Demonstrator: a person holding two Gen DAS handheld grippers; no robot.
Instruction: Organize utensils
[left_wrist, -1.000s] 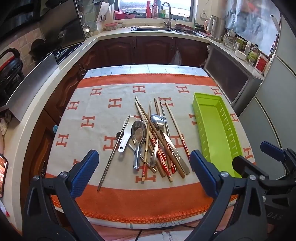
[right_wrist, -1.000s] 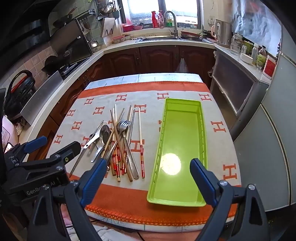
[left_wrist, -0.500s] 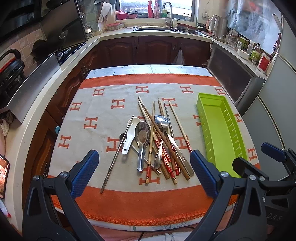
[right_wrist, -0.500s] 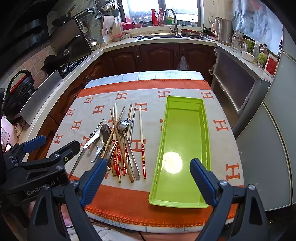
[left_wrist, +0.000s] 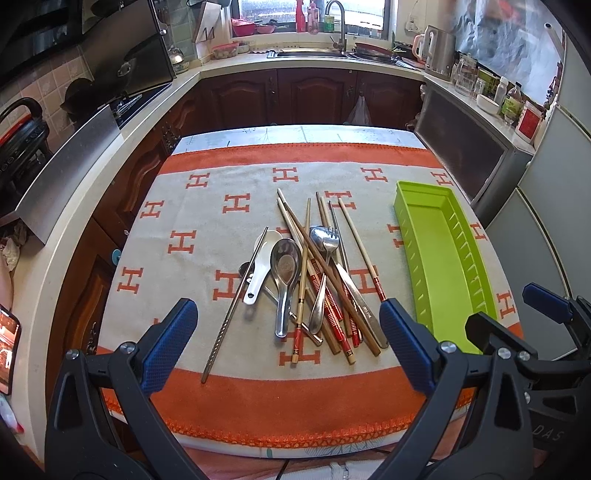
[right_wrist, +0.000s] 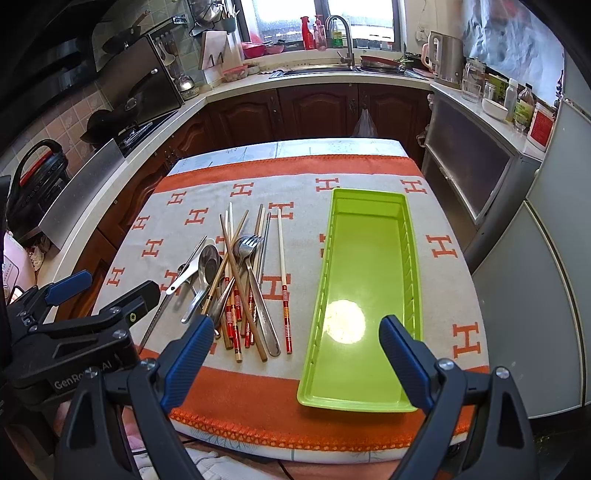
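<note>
both grippers, left gripper and right gripper, have jaws spread wide and hold nothing. the utensil pile lies ahead between the left jaws, and the empty green tray ahead of the right jaws, probably ready to receive the sorted pieces.

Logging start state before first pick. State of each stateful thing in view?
left gripper: open, holding nothing
right gripper: open, holding nothing
green tray: empty, flat on cloth
utensil pile: loose, crossed heap beside tray, unsorted
single chopstick: apart, lying between pile and tray
</note>
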